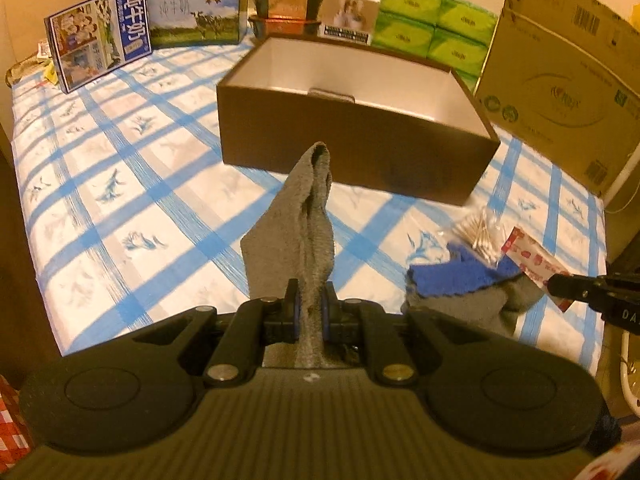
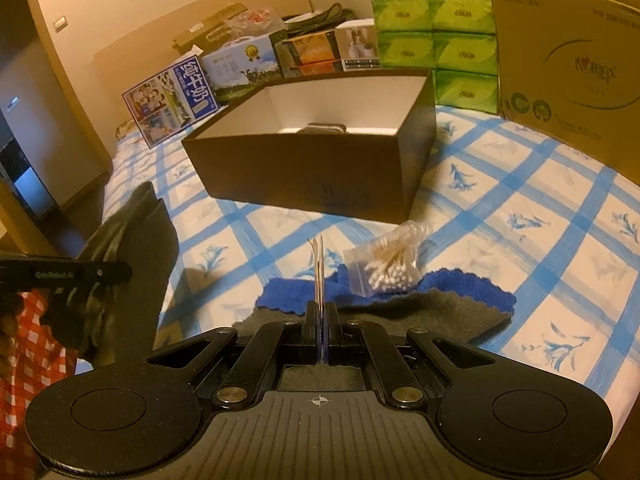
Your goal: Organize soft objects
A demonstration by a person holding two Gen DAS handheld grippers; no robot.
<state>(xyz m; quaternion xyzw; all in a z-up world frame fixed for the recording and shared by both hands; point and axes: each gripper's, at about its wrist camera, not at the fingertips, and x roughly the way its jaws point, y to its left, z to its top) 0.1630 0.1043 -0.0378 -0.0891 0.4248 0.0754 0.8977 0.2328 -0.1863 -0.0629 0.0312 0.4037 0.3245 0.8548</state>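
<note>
My left gripper (image 1: 311, 292) is shut on a grey sock (image 1: 296, 216), which sticks up from the jaws above the blue-checked bedsheet (image 1: 132, 184). In front of it stands an open brown box (image 1: 360, 140) with a white inside and a dark item (image 1: 332, 94) at its bottom. In the right wrist view, the left gripper (image 2: 124, 270) and the sock (image 2: 136, 232) are at the left. My right gripper (image 2: 320, 308) is shut on a thin red-and-white packet (image 2: 319, 268), seen edge-on. Under it lie a blue cloth (image 2: 460, 284) and a grey cloth (image 2: 420, 316).
A clear bag of cotton swabs (image 2: 388, 268) rests on the blue cloth. Milk cartons (image 1: 100, 40), small boxes, green tissue packs (image 1: 436, 20) and a large cardboard box (image 1: 568, 68) line the far and right sides of the bed. Red checked fabric (image 2: 28, 344) is at the left.
</note>
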